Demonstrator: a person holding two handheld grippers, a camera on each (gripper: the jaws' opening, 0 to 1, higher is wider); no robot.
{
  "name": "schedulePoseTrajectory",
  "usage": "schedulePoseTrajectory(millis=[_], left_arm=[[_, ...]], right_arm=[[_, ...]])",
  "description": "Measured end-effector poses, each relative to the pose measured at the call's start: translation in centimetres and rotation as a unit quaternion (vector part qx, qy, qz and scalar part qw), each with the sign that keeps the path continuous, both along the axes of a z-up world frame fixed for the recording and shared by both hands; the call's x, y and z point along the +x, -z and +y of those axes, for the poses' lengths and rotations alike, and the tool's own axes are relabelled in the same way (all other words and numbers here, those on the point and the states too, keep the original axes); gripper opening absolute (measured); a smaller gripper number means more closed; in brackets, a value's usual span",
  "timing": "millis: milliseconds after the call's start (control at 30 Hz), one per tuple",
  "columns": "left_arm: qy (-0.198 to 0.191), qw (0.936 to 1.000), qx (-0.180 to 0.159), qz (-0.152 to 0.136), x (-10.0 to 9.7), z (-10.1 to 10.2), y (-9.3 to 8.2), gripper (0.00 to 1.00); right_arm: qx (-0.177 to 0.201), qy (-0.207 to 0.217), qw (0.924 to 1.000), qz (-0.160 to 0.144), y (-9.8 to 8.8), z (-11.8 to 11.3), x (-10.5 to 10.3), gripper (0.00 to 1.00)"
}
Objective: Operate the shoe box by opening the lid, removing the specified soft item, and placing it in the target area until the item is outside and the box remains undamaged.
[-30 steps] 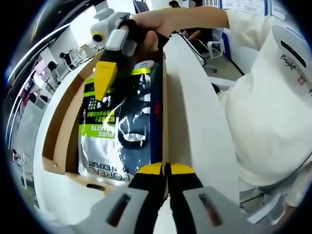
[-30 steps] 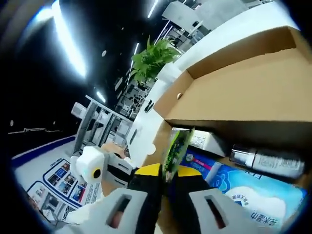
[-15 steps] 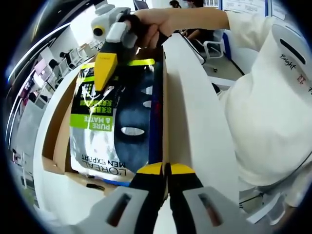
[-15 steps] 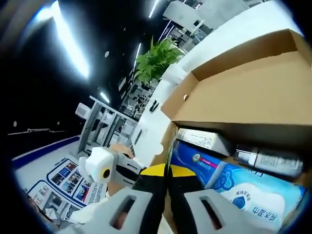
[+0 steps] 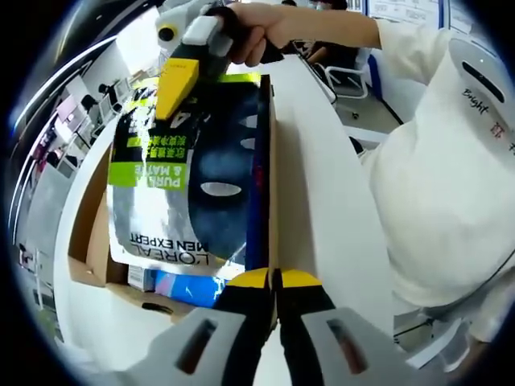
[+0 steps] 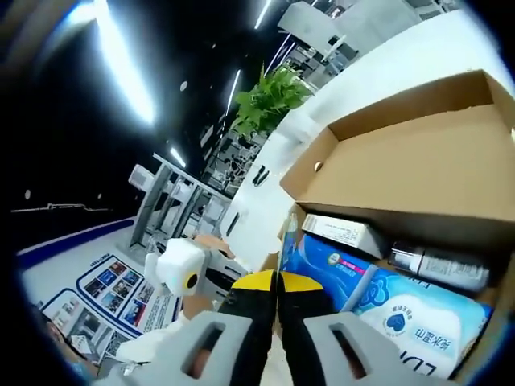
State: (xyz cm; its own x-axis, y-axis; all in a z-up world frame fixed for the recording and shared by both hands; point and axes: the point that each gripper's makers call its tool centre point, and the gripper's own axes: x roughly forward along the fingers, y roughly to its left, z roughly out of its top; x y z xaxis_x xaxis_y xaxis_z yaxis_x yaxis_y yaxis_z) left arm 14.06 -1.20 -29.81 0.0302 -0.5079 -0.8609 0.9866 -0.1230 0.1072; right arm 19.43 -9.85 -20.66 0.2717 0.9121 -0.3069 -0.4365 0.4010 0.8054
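Here the right gripper [image 5: 179, 84], seen from the left gripper view, has its yellow jaws pinched on the top edge of a flat foil sachet [image 5: 189, 181], dark and silver with a lime-green label and the words "MEN EXPERT" printed upside down. The sachet hangs from those jaws, lifted over the open cardboard shoe box [image 5: 90, 241], its lower edge just above the box's near wall. A hand [image 5: 257, 32] grips the right gripper's handle at the far end of the box, and a person's white sleeve [image 5: 451, 161] lies off to the right of the left gripper [image 5: 274, 279]. The left gripper's own jaws are pressed together directly ahead of its camera, closed on the thin cardboard wall of the box that runs away from them; beyond that wall a white table [image 5: 322, 185] stretches forward. In the right gripper view, the right gripper [image 6: 277, 281] shows its jaws closed on the thin green edge of the sachet [image 6: 282, 245]. Ahead and to the right of these jaws the box stands open with its brown lid [image 6: 418, 161] raised behind. Inside lie a blue and white soft pack [image 6: 386, 301], a small white carton [image 6: 342, 233] and a silver tube [image 6: 438, 265]. A green plant [image 6: 269, 96] stands farther off.
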Motion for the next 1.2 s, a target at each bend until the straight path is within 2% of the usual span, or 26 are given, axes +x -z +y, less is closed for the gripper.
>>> schedulePoseTrajectory(millis=[167, 200, 300, 367, 500, 600, 733, 800, 967, 1033, 1200], left_arm=[[0.001, 1.0, 0.0, 0.0, -0.1, 0.0, 0.0, 0.02], [0.0, 1.0, -0.001, 0.0, -0.1, 0.0, 0.0, 0.02], [-0.001, 1.0, -0.001, 0.001, -0.1, 0.0, 0.0, 0.02], [0.0, 1.0, -0.002, 0.001, -0.1, -0.1, 0.0, 0.02], [-0.001, 1.0, -0.001, 0.0, -0.1, 0.0, 0.0, 0.02], [-0.001, 1.0, -0.002, -0.001, -0.1, 0.0, 0.0, 0.02], [-0.002, 1.0, -0.003, 0.0, -0.1, 0.0, 0.0, 0.02], [-0.002, 1.0, -0.003, 0.001, -0.1, 0.0, 0.0, 0.02], [-0.003, 1.0, -0.003, 0.005, -0.1, 0.0, 0.0, 0.02], [-0.003, 1.0, -0.002, 0.005, -0.1, 0.0, 0.0, 0.02], [-0.003, 1.0, -0.004, 0.004, -0.1, -0.1, 0.0, 0.02]], right_arm=[[0.006, -0.005, 0.9999, 0.009, -0.6, -0.4, -0.3, 0.0], [0.017, -0.006, 0.9998, 0.001, -1.2, -0.4, -0.2, 0.0], [0.017, -0.006, 0.9998, -0.001, -1.6, -0.6, -0.2, 0.0], [0.023, -0.007, 0.9996, -0.017, -2.2, -0.6, -0.5, 0.0], [0.042, -0.019, 0.9988, -0.017, -3.0, -0.6, -1.6, 0.0], [0.053, -0.023, 0.9982, -0.016, -3.5, -1.0, -1.6, 0.0], [0.046, -0.018, 0.9986, -0.021, -3.7, -1.5, -1.8, 0.0], [0.055, -0.018, 0.9978, -0.031, -4.4, -1.6, -2.1, 0.0], [0.067, -0.029, 0.9969, -0.029, -5.8, -1.8, -3.2, 0.0], [0.07, -0.032, 0.9963, -0.039, -6.4, -1.8, -4.0, 0.0], [0.058, -0.03, 0.9966, -0.05, -6.8, -2.3, -4.8, 0.0]])
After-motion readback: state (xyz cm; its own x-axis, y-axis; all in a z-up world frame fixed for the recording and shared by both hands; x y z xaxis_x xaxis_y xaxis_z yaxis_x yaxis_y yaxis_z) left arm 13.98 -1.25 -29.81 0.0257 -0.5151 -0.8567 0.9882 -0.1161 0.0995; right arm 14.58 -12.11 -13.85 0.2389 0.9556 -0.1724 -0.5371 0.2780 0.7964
